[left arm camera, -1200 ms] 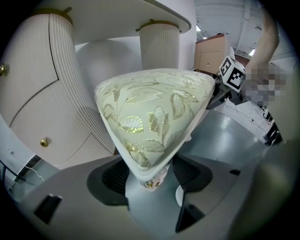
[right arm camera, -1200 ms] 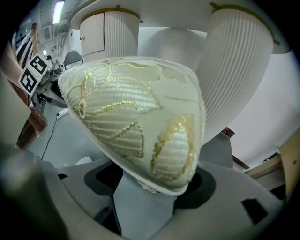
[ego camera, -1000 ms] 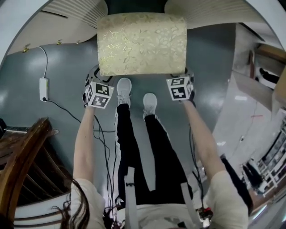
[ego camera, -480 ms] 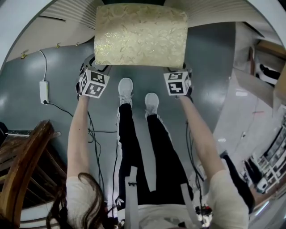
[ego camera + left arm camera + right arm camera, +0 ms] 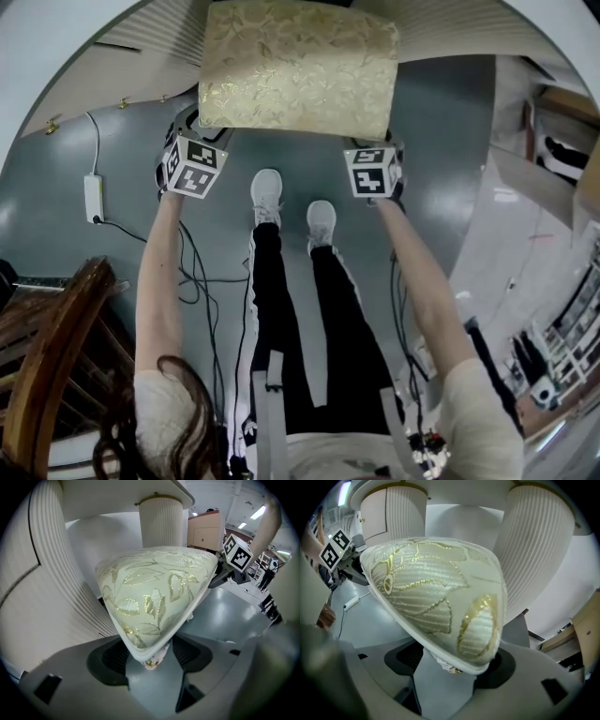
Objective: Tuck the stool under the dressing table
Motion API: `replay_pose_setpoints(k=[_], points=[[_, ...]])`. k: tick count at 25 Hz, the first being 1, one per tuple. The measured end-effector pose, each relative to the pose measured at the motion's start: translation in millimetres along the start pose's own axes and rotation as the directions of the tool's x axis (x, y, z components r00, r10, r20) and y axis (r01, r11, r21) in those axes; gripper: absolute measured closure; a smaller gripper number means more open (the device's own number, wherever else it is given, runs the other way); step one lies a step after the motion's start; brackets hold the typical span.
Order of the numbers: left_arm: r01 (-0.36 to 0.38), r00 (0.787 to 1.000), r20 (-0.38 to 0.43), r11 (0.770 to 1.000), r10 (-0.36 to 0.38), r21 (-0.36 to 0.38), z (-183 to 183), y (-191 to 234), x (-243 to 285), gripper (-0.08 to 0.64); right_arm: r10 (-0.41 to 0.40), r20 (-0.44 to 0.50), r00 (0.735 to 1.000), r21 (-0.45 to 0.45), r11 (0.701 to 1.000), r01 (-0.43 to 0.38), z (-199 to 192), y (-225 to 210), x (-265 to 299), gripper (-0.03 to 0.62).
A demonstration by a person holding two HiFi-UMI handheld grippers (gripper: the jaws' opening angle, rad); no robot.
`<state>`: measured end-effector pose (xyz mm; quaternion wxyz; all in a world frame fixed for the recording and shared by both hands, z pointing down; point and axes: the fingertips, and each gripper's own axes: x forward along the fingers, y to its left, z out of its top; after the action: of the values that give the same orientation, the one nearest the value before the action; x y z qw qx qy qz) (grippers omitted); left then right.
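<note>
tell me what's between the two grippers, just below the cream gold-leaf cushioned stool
Head view: the person's two white sneakers on grey floor, between left gripper and right gripper.

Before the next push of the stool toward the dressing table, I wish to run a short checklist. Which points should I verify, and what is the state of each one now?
1. Left gripper on the stool's near left corner: ok, the corner sits between its jaws.
2. Right gripper on the near right corner: ok, likewise.
3. Stool aimed between the dressing table's fluted pillars: ok, as far as seen.
4. Power strip apart from the stool: ok, it lies off to the left.
5. Shoes clear of the stool: ok.
6. Stool legs free of the pillars: cannot tell, the cushion hides them.
</note>
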<state>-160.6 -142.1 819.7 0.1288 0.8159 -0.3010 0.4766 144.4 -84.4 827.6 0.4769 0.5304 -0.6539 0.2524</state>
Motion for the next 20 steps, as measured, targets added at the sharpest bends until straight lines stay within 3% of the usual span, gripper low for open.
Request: replay_pose_setpoints(k=[14, 20], points=[[0.022, 0.999, 0.039, 1.0, -0.022, 0.017, 14.5, 37.9, 7.9, 0.265, -0.029, 0.018, 0.999, 0.006, 1.0, 0.029, 31.6, 1.2, 13.2, 0.267], [-0.002, 0.999, 0.046, 1.0, 0.004, -0.031, 21.7, 54.7, 13.6, 0.271, -0.045, 0.022, 0.999, -0.008, 0.999, 0.045, 53.4, -5.3, 22.5, 0.267]])
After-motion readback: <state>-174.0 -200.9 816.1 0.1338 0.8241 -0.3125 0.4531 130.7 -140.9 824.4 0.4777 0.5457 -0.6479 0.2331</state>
